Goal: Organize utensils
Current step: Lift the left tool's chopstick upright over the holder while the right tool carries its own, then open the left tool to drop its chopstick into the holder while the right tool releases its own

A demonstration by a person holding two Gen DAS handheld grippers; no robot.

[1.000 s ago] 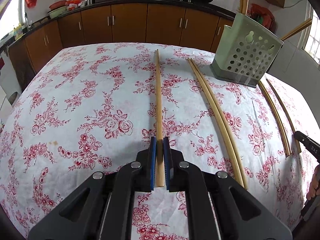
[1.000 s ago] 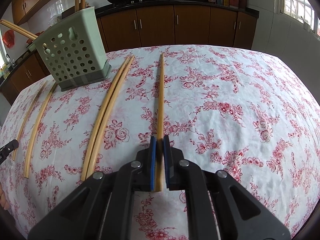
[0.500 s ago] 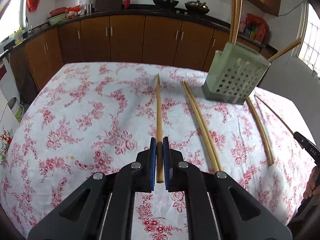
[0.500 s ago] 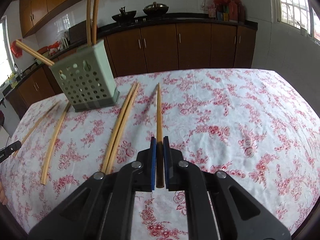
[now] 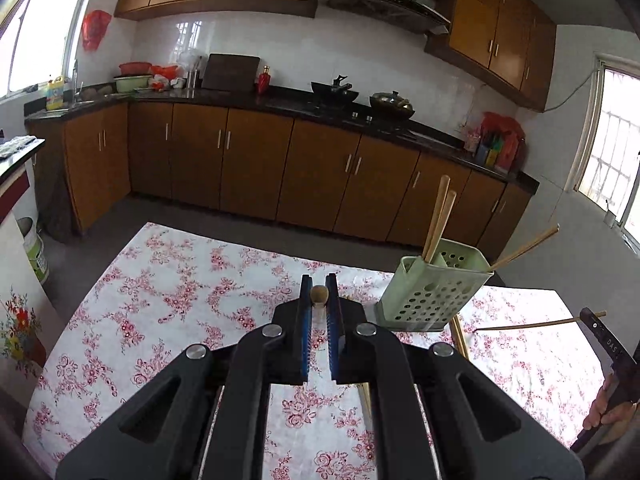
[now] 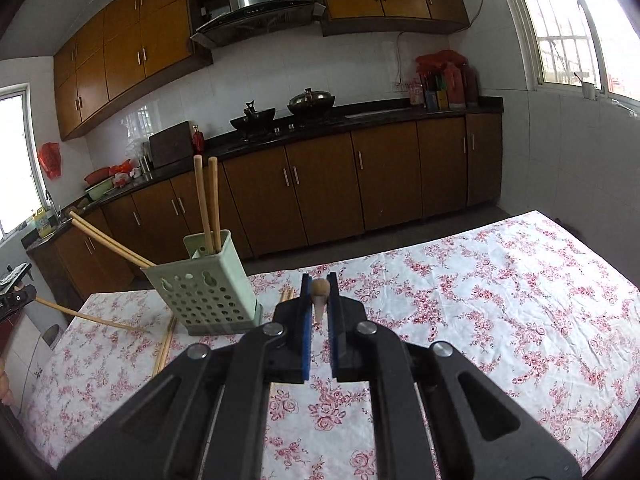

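white tablecloth with red rose print (image 6: 500, 312) covers the whole table, soft cloth, some creases at the right side. pale green perforated plastic utensil holder (image 6: 204, 292) stands upright on it, square, rigid, round holes in the walls; two chopsticks stand straight in one compartment, two more lean out over the far rim. a few loose bamboo chopsticks (image 6: 164, 344) lie flat on the cloth just beside the holder's base.

left gripper (image 5: 319, 294) is clamped on a thin round bamboo chopstick (image 5: 319, 293), seen end-on between the blue pads, lifted off the table and pointing at the camera. right gripper (image 6: 320, 292) is likewise closed on its own light wooden chopstick (image 6: 320, 287), tip up, well above the cloth and near the holder. in the left view the other chopstick shows at the right edge with its far end low near the cloth.

handling judgement: sticks are light, stiff, smooth, slightly slippery, prone to pivoting in the pads. grip near the thick end, keep it vertical, drop the thin end into an open compartment.
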